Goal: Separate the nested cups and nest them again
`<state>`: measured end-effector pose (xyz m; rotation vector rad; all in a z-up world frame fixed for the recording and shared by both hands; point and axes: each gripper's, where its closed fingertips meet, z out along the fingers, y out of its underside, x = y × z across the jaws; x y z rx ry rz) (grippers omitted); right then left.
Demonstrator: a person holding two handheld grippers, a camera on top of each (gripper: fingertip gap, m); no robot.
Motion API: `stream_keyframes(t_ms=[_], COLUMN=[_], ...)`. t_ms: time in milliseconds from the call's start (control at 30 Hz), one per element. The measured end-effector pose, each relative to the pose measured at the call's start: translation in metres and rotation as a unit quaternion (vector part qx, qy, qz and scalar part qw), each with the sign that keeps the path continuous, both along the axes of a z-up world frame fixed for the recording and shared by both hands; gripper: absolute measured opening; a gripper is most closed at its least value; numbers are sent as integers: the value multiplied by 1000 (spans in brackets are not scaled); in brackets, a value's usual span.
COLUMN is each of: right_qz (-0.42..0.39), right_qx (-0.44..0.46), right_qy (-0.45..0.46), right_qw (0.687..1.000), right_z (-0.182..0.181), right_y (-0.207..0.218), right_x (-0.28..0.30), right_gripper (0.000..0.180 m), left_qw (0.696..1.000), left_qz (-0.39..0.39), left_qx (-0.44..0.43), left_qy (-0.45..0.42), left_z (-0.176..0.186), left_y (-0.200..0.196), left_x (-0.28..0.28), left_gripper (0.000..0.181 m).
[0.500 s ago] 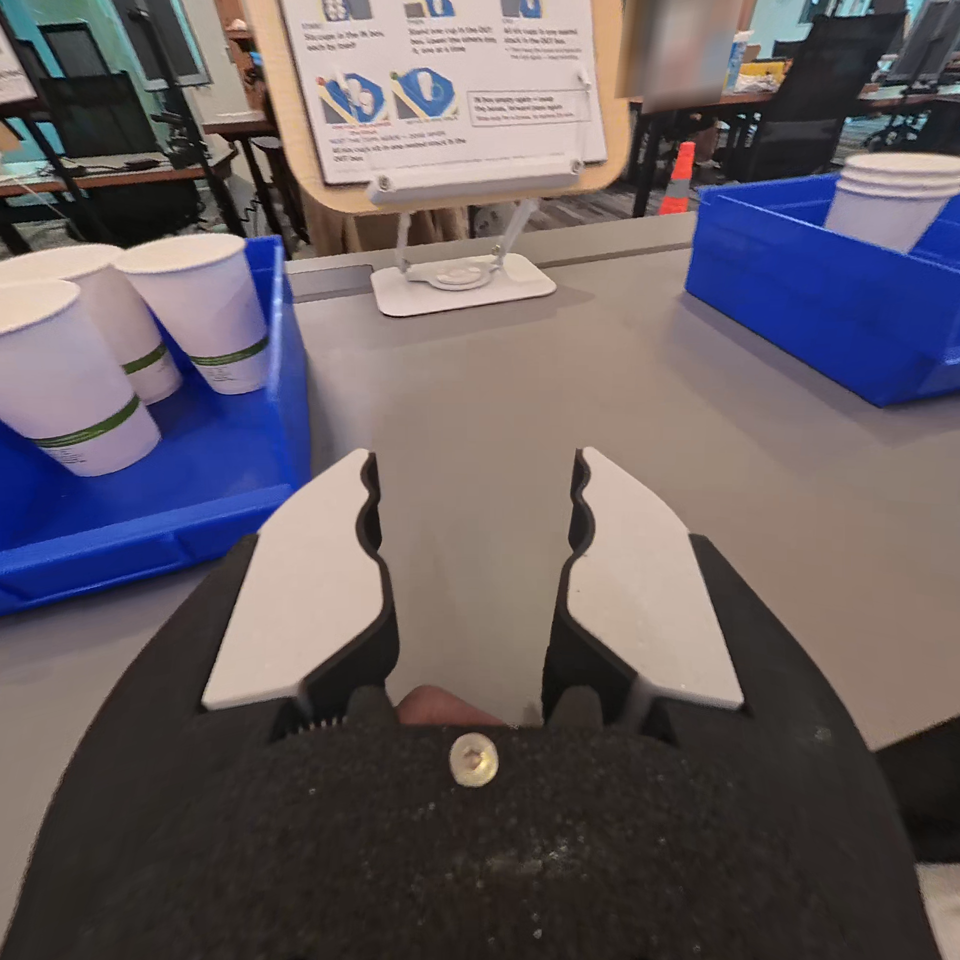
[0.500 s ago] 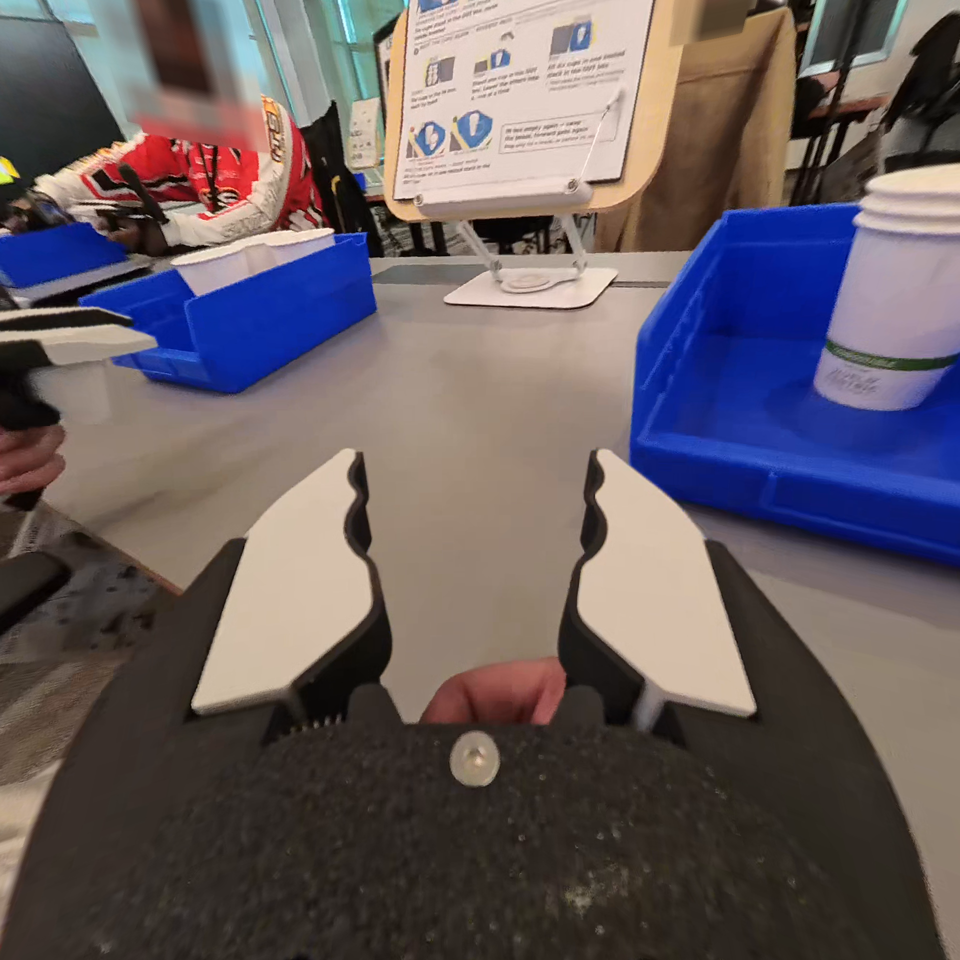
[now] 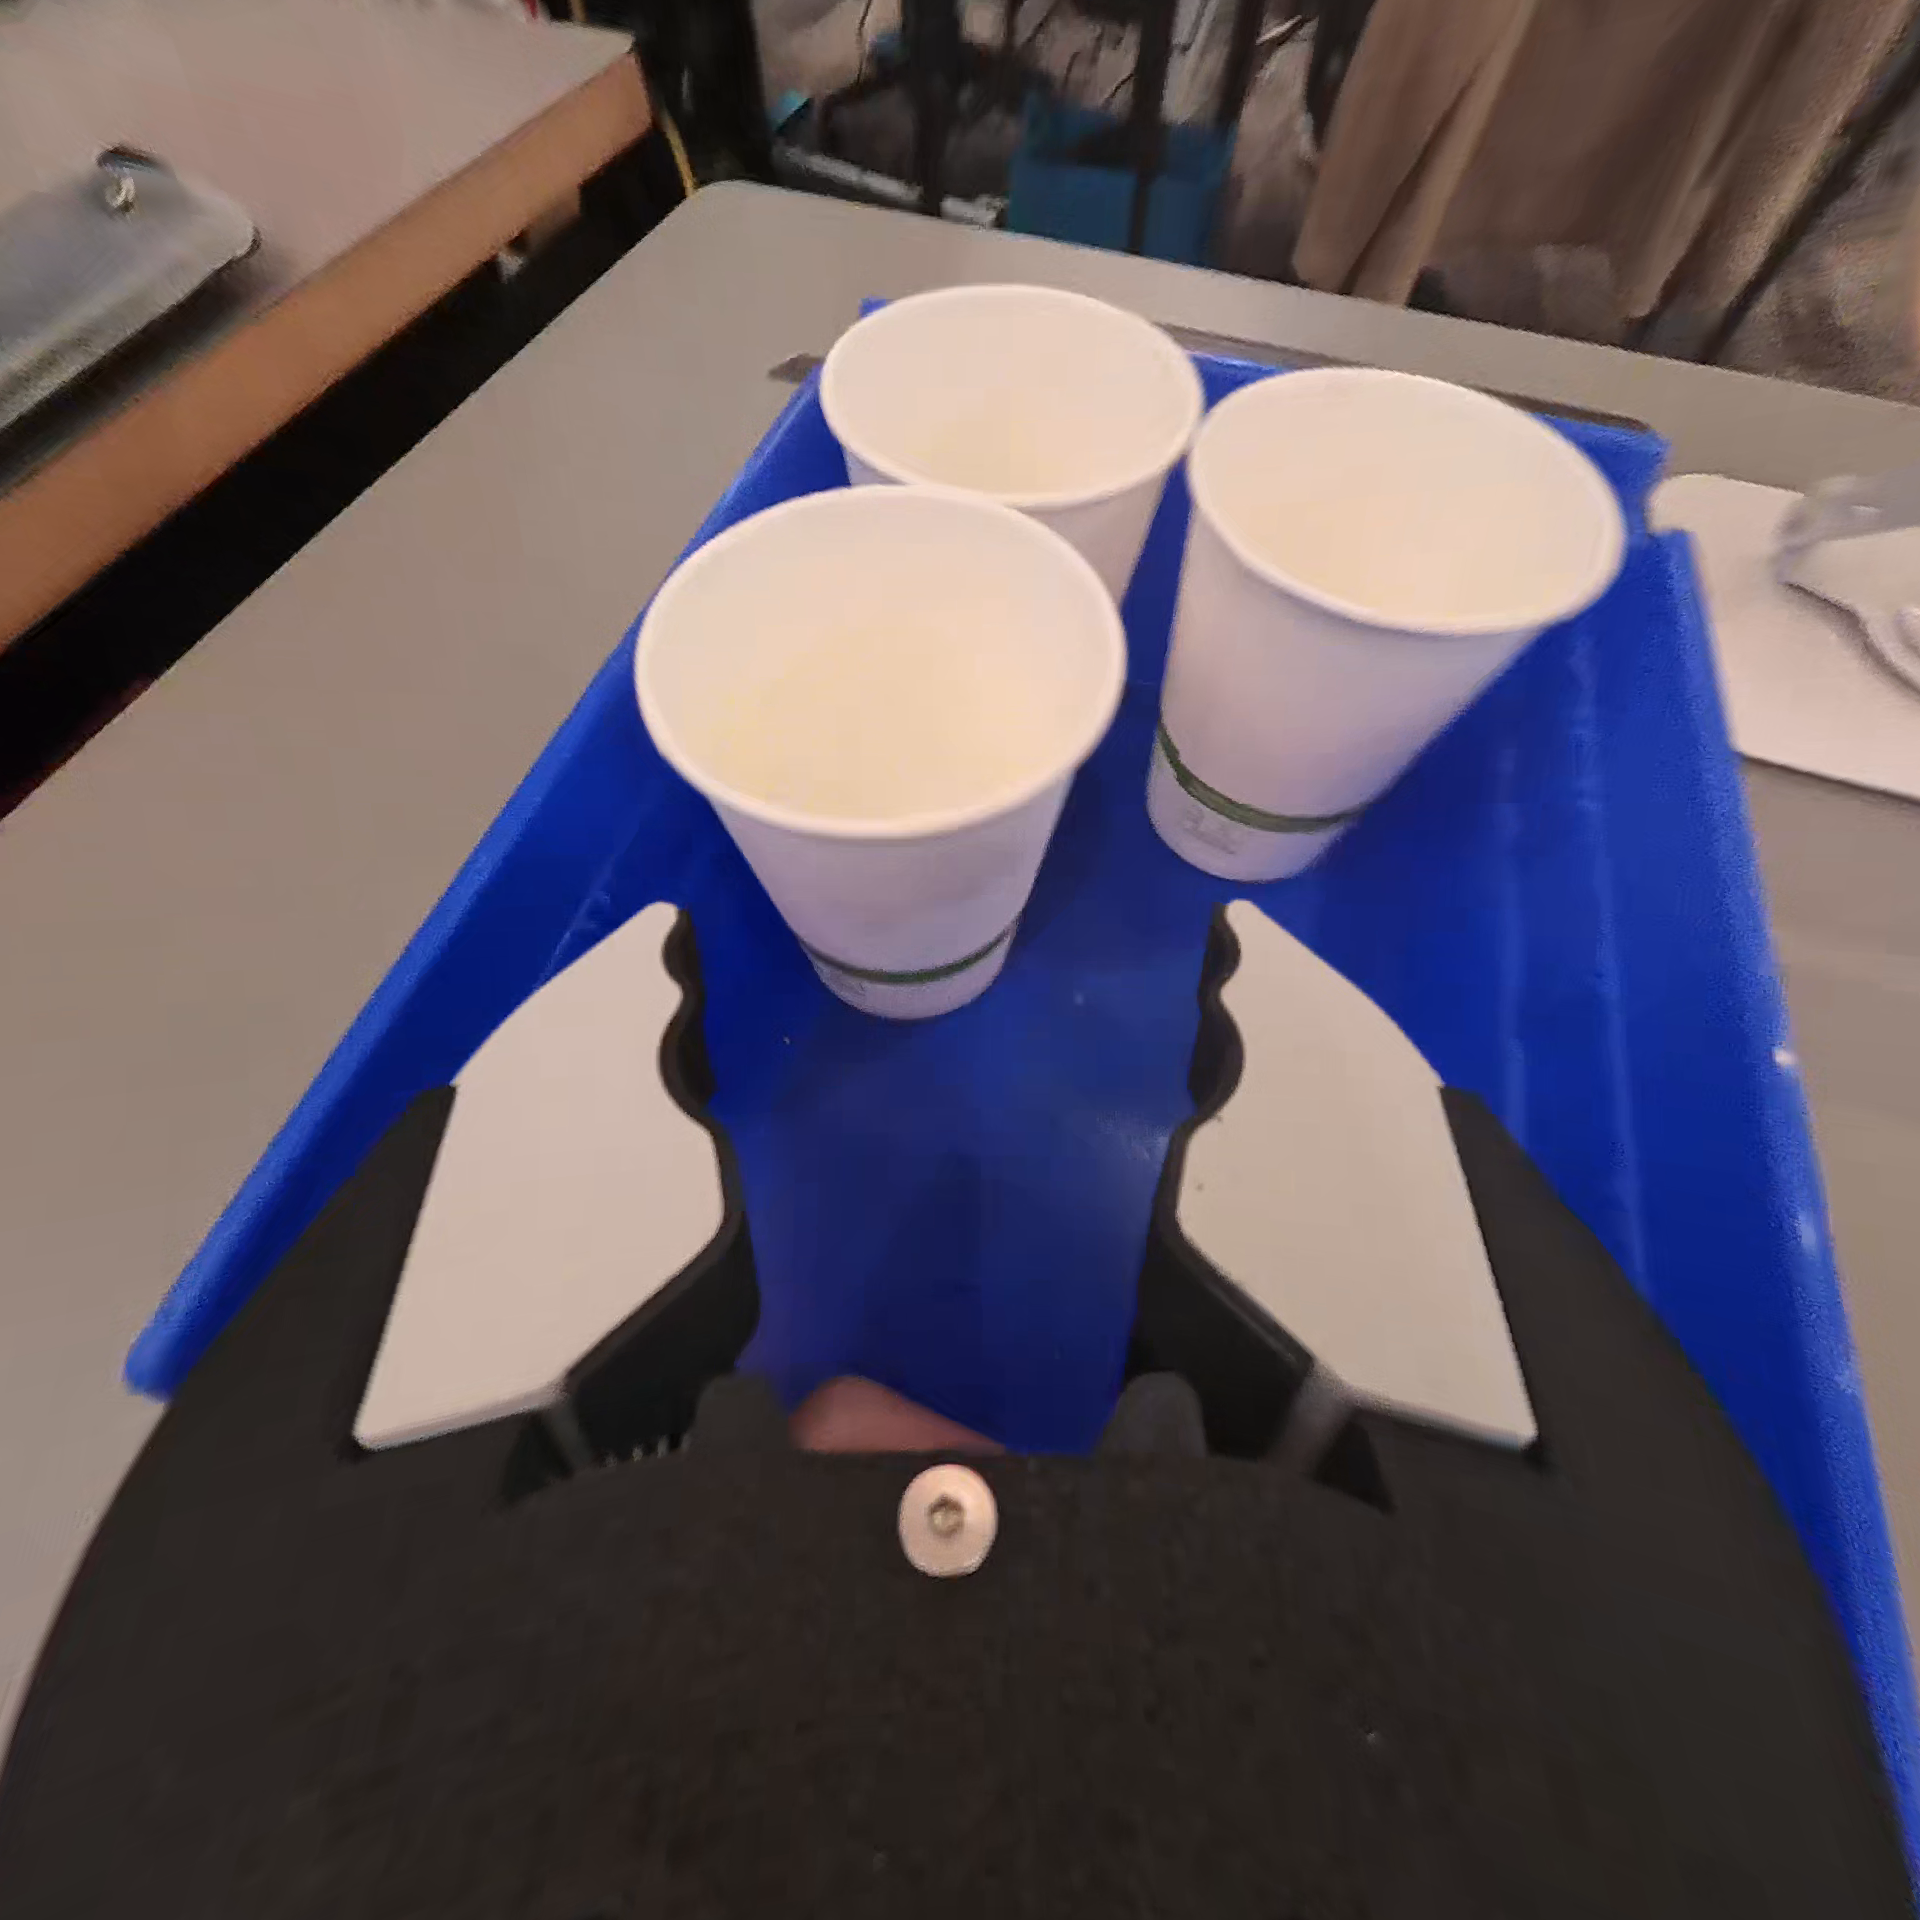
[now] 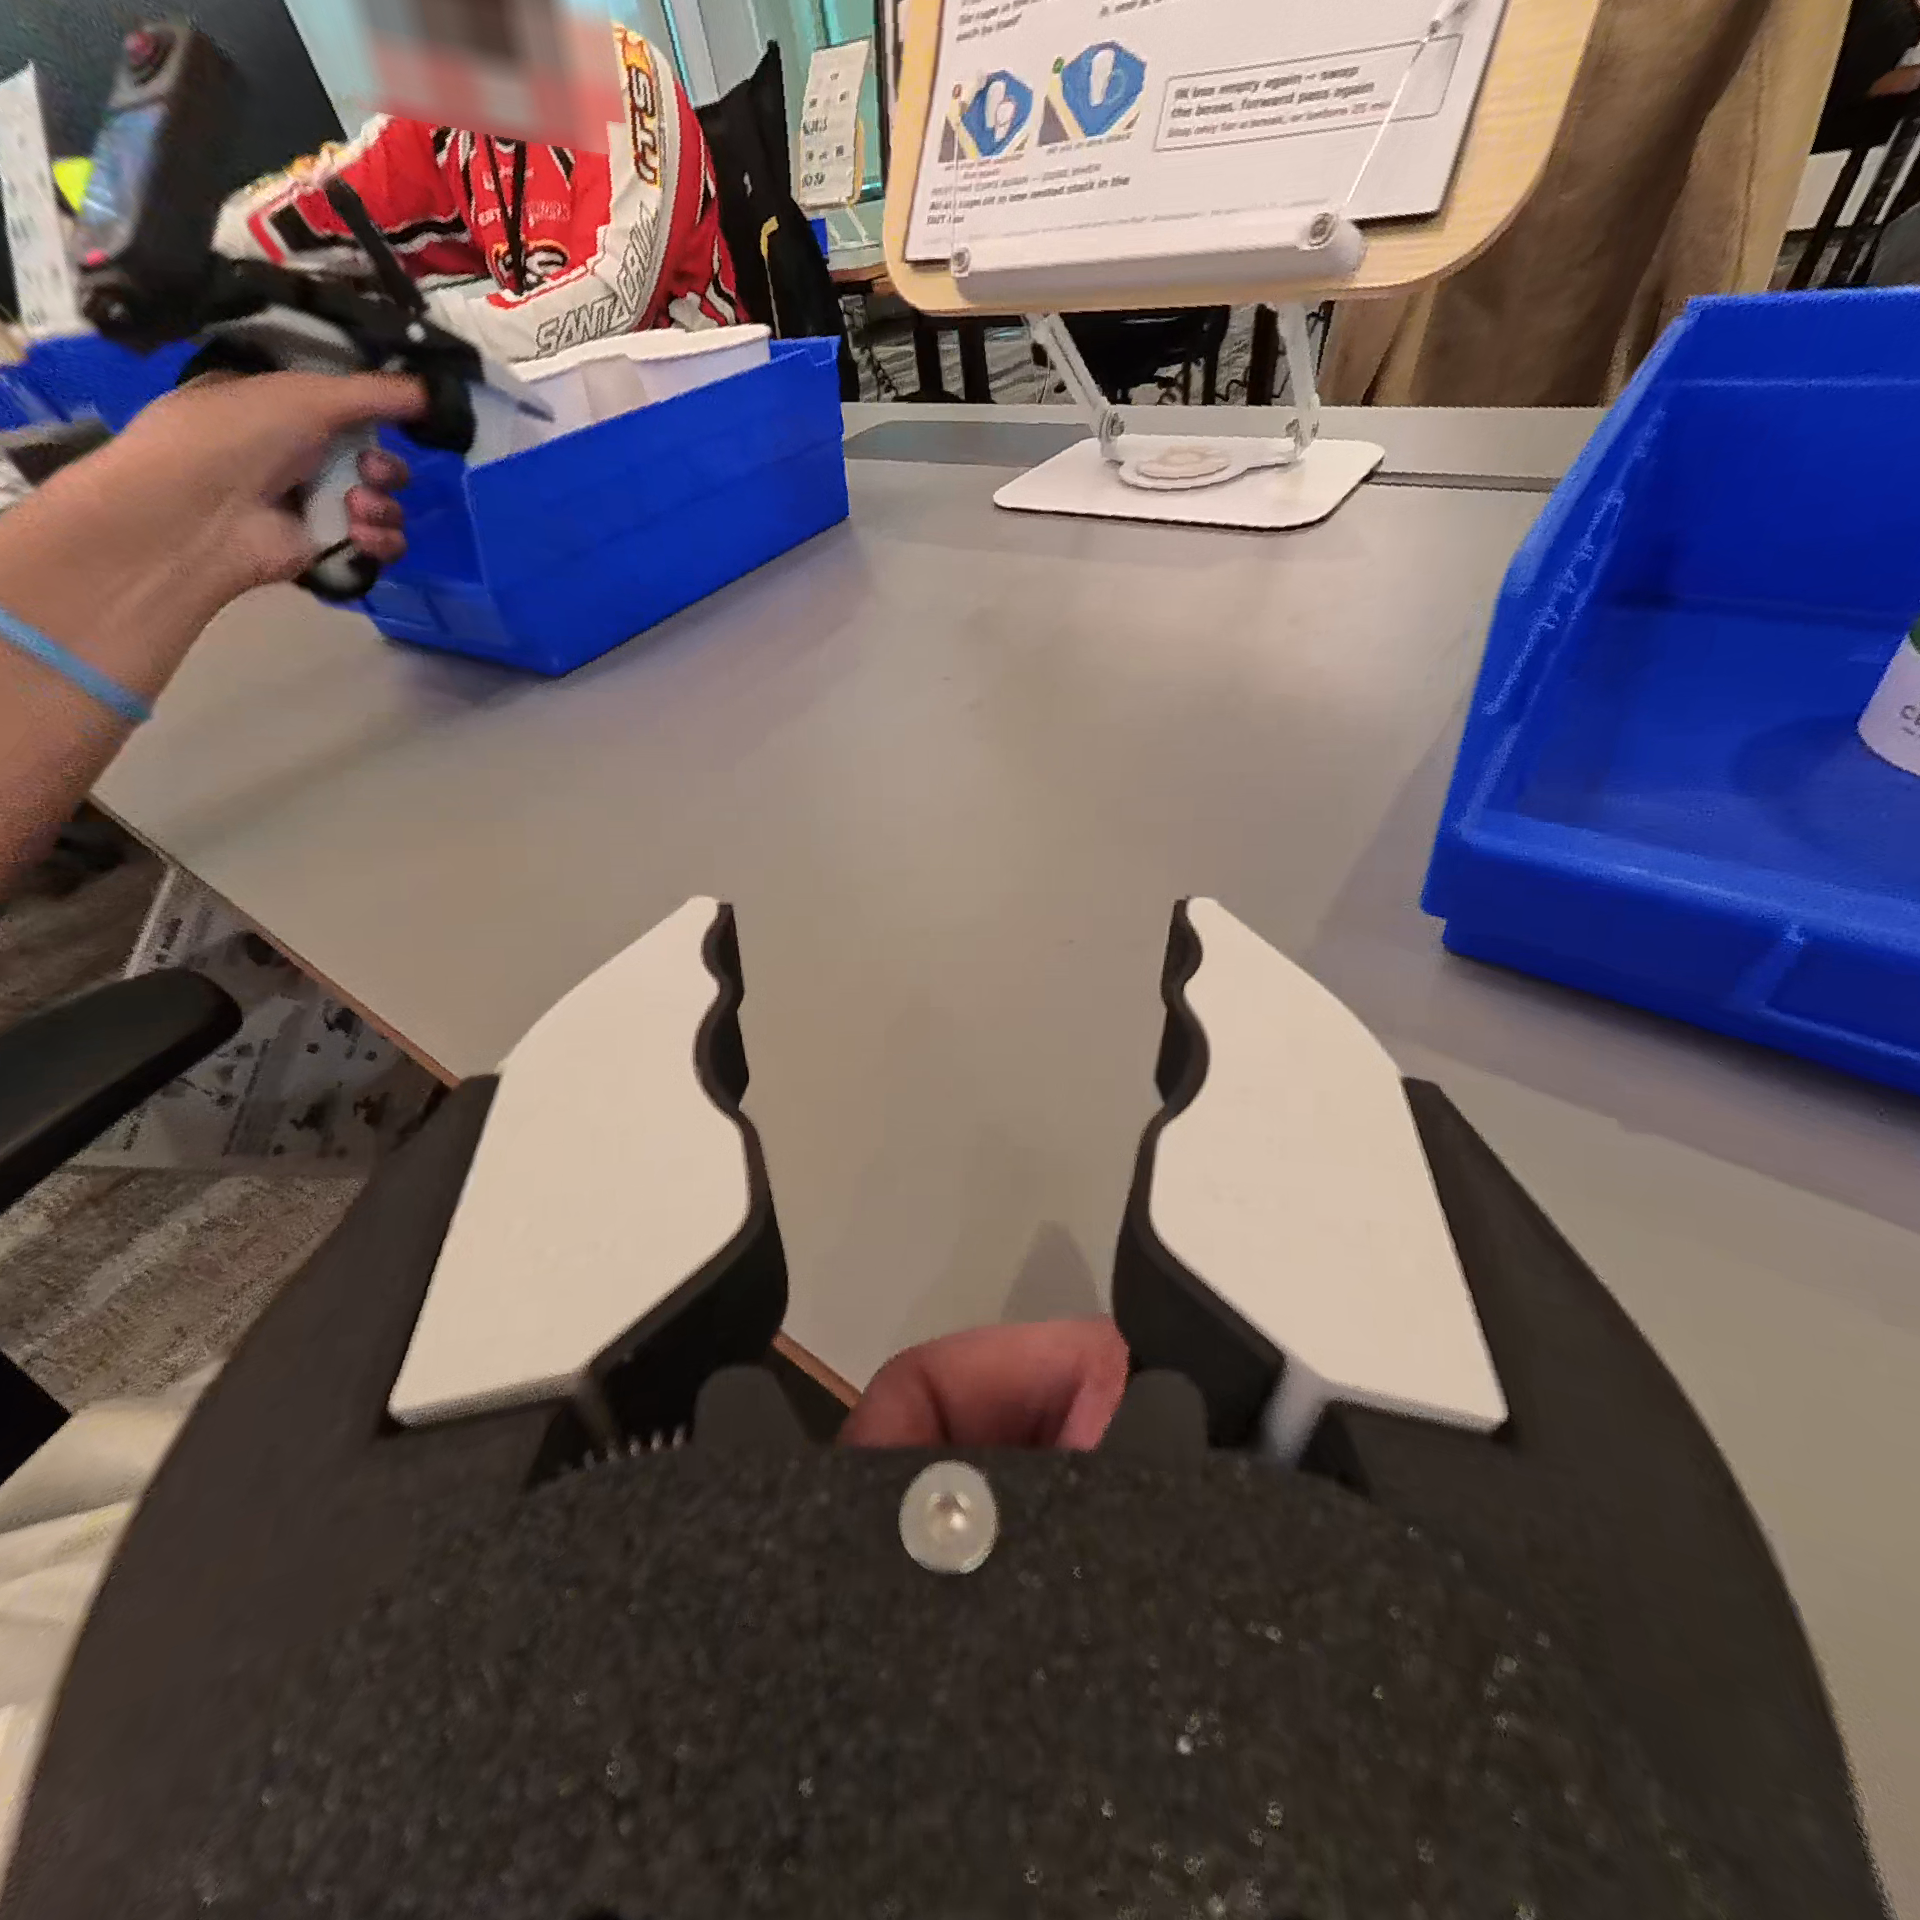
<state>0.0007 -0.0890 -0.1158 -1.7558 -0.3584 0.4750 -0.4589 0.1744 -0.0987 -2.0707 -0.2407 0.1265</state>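
We've got our left gripper [image 3: 951,997] spread wide over the left blue bin [image 3: 1558,1039], where three loose paper cups [image 3: 883,727] stand upright. Right gripper [image 4: 951,997] also wide, empty. Cups look light and crushable, so we'd pinch the near one gently just under the rim.

In the left bin [image 3: 1538,1039] three upright cups crowd the far half: the near cup [image 3: 883,748], the right cup [image 3: 1351,623] and the far cup [image 3: 1008,405], standing close together with only narrow gaps between them. The bin's near floor is bare under the spread jaws of the left gripper [image 3: 951,925], so there is room up to the near cup. The bin's side walls hem that space in.

The table [image 4: 935,748] lies bare ahead of the right gripper [image 4: 951,914], between both bins. The right bin [image 4: 1558,727] shows bare floor up to a cup base [image 4: 1896,712] at its right edge. The stand [image 4: 1195,478] blocks the far middle.
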Motion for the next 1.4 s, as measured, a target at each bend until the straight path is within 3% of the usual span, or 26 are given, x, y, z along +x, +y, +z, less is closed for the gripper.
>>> stream_keyframes(t_ms=[167,433,667,800,967,1133,1233,1400], right_qz=[17,45,41,37,82,211,292,359], right_qx=[0,-19,-22,-24,9,7,18,47], right_qy=[-9,-14,-6,18,54,77,3,-154], right_qw=[1000,999,999,999,995,974,956,919], right_z=[-2,-13,-13,-6,15,40,61,94], right_y=[-5,-12,-9,-5,-3,1,3,17], right_x=[-6,-21,-17,-5,5,-18,-47,-93], right_gripper=[77,75,73,73,68,72,76,84], left_qw=[993,984,994,999,969,871,808,732], left_qz=[79,149,101,6,-227,-478,-583,-680], left_qx=[-71,-70,-28,39,96,101,78,46], left_qy=[48,66,35,20,-5,-42,-38,18], left_z=[-18,-22,-12,33,82,100,94,71], left_y=[27,51,46,28,-30,-119,-158,-194], left_x=[-20,-43,-25,-6,44,132,186,260], left_gripper=[91,95,86,85,85,85,85,85])
